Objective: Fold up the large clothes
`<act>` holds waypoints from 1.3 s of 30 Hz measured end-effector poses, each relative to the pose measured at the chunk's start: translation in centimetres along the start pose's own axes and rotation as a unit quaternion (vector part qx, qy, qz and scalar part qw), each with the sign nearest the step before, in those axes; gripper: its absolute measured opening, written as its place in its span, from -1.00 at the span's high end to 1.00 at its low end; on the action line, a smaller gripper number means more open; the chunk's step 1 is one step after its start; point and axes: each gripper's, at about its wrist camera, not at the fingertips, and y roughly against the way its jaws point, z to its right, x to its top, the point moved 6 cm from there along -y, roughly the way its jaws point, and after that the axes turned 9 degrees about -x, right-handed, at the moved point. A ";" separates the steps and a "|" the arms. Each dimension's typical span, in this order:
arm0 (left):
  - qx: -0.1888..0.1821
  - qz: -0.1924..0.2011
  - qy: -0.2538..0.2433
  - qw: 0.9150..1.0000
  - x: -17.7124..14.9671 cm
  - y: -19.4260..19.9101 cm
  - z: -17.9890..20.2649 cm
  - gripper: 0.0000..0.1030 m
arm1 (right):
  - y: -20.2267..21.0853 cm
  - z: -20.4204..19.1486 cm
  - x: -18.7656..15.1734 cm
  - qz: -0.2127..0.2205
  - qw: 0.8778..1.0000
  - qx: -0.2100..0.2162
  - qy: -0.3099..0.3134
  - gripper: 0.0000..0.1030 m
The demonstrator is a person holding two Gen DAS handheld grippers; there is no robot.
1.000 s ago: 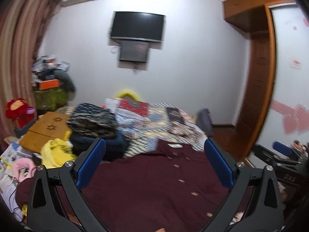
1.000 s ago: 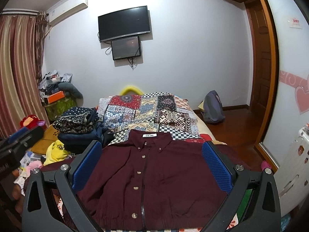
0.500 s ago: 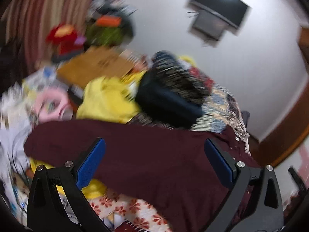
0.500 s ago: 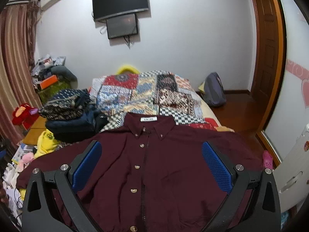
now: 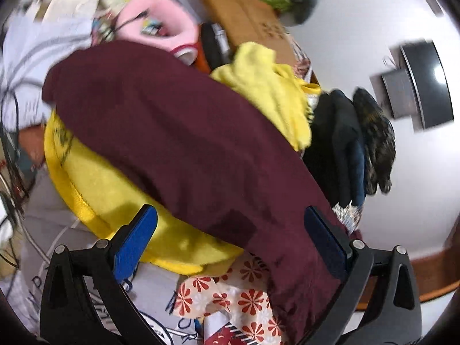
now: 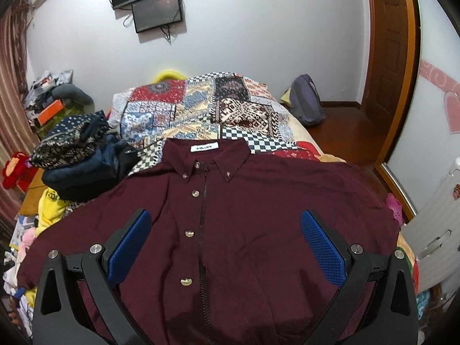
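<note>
The bed (image 6: 304,132), under its patchwork cover, carries a maroon shirt (image 6: 258,215) spread flat and buttoned, collar toward the far end and hem at the near edge. Its body fills the near half, and one sleeve (image 5: 178,126) runs out past the bed's left edge, draped over a yellow garment (image 5: 120,189) and loose clutter there.

That overhang looks like the main risk. If the sleeve is picked up too close to the yellow garment, the fingers could take both layers, and the fold would drag stray cloth onto the shirt — or the sleeve could catch on the cables lying beside it.

A stack of folded dark clothes (image 6: 83,158) sits at the bed's left edge, just beside the shirt's shoulder; a wide sweep inward might knock it.

The left gripper (image 5: 230,244) hangs over the sleeve with its fingers spread wide, holding nothing. The right gripper (image 6: 225,244) hovers above the shirt front, equally wide apart and empty — a one-sided pull now would probably skew the placket.
</note>
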 end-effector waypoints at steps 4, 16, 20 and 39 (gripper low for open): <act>-0.012 0.006 0.032 0.999 1.1 -1.0 -2.2 -0.76 | -0.5 -0.2 -0.1 -0.010 1.000 -0.004 0.006 -1.00; 0.170 0.060 -0.119 0.976 2.2 -0.7 0.6 0.75 | -0.9 -0.9 -0.2 -0.010 1.000 -0.014 0.026 -1.00; 0.194 0.104 -0.198 0.955 2.4 1.0 5.1 0.86 | -0.9 -0.7 -0.1 -0.007 1.000 -0.009 0.028 -1.00; -0.081 0.103 -0.448 0.885 -9.4 -1.5 39.1 0.93 | -1.9 4.8 0.8 0.012 0.999 -0.012 0.034 -1.00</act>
